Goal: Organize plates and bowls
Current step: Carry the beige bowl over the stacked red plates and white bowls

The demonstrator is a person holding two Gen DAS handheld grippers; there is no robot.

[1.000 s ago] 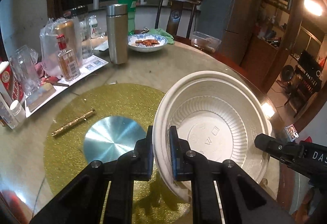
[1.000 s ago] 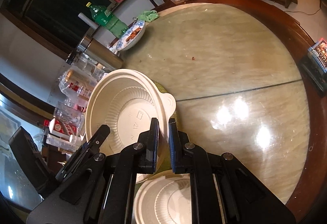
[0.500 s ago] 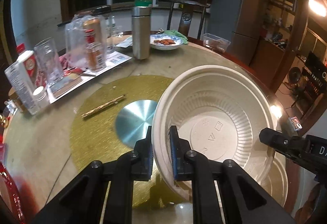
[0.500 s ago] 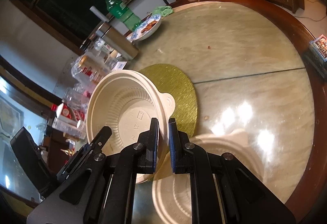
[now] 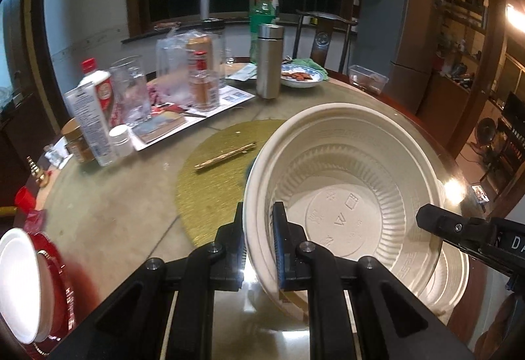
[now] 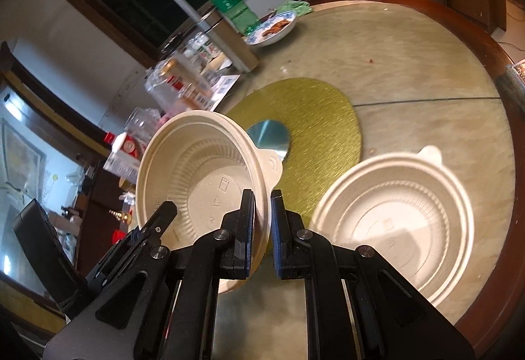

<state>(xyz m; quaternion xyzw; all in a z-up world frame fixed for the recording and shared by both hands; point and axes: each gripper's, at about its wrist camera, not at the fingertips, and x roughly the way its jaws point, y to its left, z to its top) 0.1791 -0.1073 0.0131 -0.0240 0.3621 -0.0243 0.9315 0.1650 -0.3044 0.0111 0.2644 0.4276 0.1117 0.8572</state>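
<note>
A cream disposable bowl [image 5: 344,196] is held tilted above the round table, gripped on opposite rims by both grippers. My left gripper [image 5: 259,245] is shut on its near rim. My right gripper [image 6: 262,219] is shut on the rim beside the bowl's [image 6: 200,182] tab handle. A second matching cream bowl [image 6: 393,225] sits on the table to the right; in the left wrist view it [image 5: 449,278] shows partly under the held bowl. A white plate on a red plate [image 5: 19,284] lies at the left edge.
A gold round mat [image 6: 311,130] with a silver disc [image 6: 269,140] lies mid-table, with a gold stick [image 5: 224,156] on it. Bottles, glasses and a steel flask [image 5: 269,61] crowd the far left. A dish of food [image 5: 300,77] and a plastic box [image 5: 367,77] stand at the back.
Both grippers have lifted the bowl and pulled it back toward the near edge. The second bowl on the table has come fully into view to the right.
</note>
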